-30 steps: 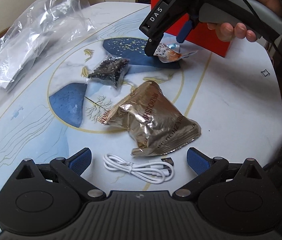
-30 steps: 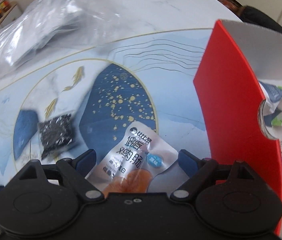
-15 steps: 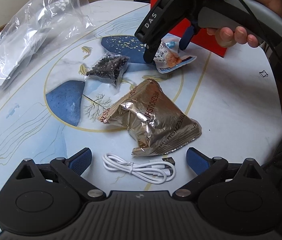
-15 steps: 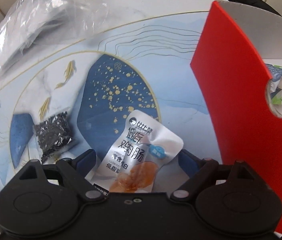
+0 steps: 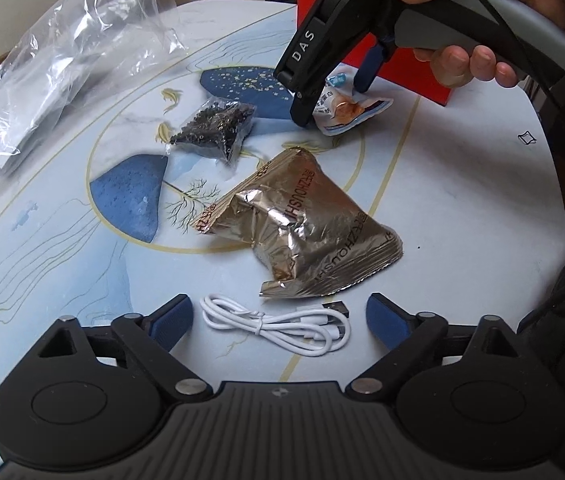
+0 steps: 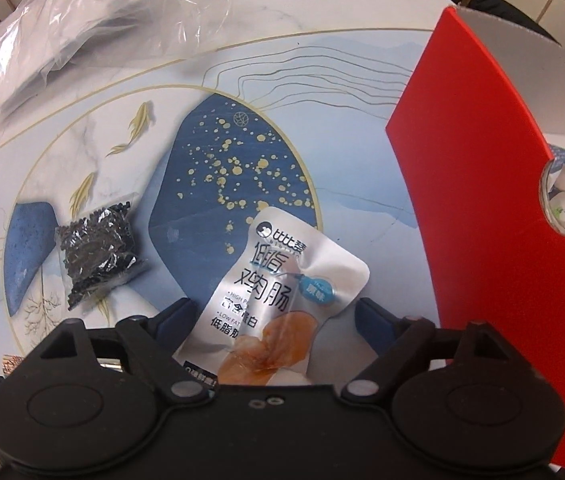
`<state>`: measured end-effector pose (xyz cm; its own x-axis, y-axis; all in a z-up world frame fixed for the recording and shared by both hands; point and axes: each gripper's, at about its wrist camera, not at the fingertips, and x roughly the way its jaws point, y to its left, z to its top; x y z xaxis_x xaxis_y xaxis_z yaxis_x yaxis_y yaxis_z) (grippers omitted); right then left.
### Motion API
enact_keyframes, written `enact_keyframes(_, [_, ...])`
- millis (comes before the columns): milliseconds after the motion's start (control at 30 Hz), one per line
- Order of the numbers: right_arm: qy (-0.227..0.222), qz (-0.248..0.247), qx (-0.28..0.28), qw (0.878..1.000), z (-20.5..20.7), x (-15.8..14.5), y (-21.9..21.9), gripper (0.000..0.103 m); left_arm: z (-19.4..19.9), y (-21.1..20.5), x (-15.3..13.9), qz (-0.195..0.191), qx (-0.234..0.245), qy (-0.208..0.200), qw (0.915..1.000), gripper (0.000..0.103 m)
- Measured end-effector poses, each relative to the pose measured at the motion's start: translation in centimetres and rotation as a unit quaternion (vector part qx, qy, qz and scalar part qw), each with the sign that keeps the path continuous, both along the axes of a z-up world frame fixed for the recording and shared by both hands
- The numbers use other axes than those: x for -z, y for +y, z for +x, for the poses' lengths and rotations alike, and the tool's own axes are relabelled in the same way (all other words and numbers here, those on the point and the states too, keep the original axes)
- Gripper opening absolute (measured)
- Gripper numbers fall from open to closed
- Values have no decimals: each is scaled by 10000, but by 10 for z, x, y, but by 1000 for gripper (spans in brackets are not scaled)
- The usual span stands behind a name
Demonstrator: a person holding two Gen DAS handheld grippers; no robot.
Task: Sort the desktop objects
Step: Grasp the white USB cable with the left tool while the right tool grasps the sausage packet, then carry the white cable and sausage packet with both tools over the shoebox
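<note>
A silver sausage packet (image 6: pixel 282 292) lies on the patterned table between the spread fingers of my right gripper (image 6: pixel 274 314), which is open around it; the packet also shows in the left wrist view (image 5: pixel 342 110) under the right gripper (image 5: pixel 332 94). My left gripper (image 5: pixel 278 314) is open, with a coiled white USB cable (image 5: pixel 278 322) between its fingers. A crumpled gold foil bag (image 5: pixel 302 224) lies just beyond the cable. A small bag of black bits (image 5: pixel 214 124) (image 6: pixel 96 250) lies to the left.
A red box (image 6: pixel 482 208) with a white inside stands at the right and holds several snacks; it shows behind the right gripper in the left wrist view (image 5: pixel 414 68). A large clear plastic bag (image 5: pixel 54 72) lies at the table's far left.
My right gripper has come lower and nearer to the sausage packet, which now sits deeper between its fingers. The left gripper has hardly moved.
</note>
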<state>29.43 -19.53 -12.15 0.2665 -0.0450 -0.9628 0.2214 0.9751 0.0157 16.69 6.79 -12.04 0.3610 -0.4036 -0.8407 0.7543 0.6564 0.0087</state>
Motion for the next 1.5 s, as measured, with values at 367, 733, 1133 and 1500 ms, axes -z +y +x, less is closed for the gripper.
enact_keyframes(367, [-241,252,-208,9992,-9,-8,-10,62,-7,1,-4,-11,-230,-45,9997,76])
enact_keyframes(733, [-410,534,-370,9970,-35,-23,-18,59,-14,1,-8,20,-628,34,9980,76])
enact_keyframes(1133, [-681,829,-607,9924,-67,-57,-32,59,-22,-2,-23,-97,-1061,103,9943,76])
enact_keyframes(1500, [-914,1112,-774,9865,-98,-90,-59,59,-31,-22,-47,-166,-1200,121,9926,76])
